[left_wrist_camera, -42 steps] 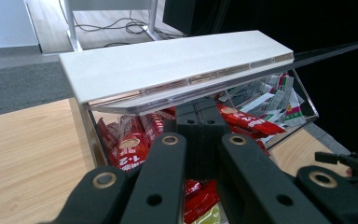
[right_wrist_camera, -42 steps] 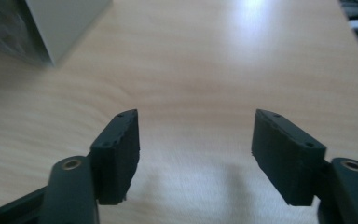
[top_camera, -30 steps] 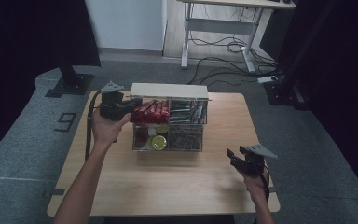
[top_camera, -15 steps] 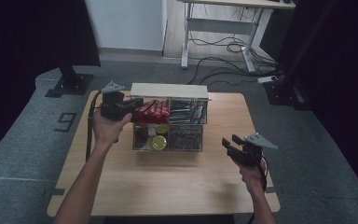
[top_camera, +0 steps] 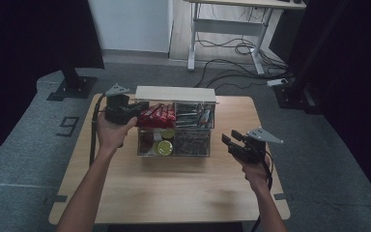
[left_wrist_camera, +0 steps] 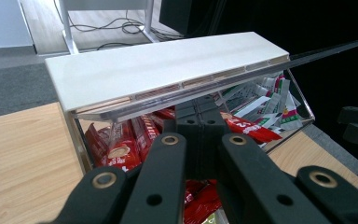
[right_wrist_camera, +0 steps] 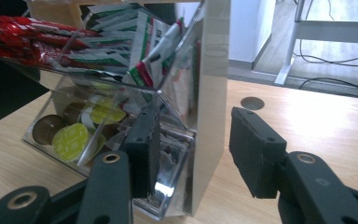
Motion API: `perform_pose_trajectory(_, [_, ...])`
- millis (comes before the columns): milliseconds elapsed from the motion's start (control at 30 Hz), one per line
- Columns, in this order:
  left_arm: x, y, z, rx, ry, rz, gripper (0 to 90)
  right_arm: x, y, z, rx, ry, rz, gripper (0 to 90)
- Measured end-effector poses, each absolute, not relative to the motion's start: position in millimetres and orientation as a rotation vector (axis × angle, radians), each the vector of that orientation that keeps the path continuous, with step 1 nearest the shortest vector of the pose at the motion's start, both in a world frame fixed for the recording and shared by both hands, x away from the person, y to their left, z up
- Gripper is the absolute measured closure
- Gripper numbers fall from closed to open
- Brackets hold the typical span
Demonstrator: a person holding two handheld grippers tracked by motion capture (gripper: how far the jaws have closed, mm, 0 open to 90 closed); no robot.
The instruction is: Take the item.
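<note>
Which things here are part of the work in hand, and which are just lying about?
In the job:
- left claw, shut on red sachets
- right claw, open beside the clear organiser

Lying about:
- white lid
- green-white sachets
- coffee pods
- desk frame and floor cables behind

high view overhead, far; gripper views close, all sharing clear organizer (top_camera: 176, 126).

One sign reads clearly — a dark figure 9 (top_camera: 68, 126) marked on the grey floor (top_camera: 24, 145), left of the table. The print on the packets in the clear box is too small to read.
</note>
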State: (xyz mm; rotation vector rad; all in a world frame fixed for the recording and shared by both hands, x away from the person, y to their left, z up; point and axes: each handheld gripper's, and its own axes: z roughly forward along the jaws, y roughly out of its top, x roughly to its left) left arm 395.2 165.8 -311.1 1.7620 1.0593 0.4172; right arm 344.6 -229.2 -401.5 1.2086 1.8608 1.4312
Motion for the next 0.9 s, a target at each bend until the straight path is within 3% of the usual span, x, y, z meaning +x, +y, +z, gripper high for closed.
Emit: perform_pose_trajectory(900, [396.2, 165.5, -310.9, 1.755, 1.057, 0.406, 90.0, 371.8, -180.8, -376.3, 1.132, 1.908, 1.423, 58.2])
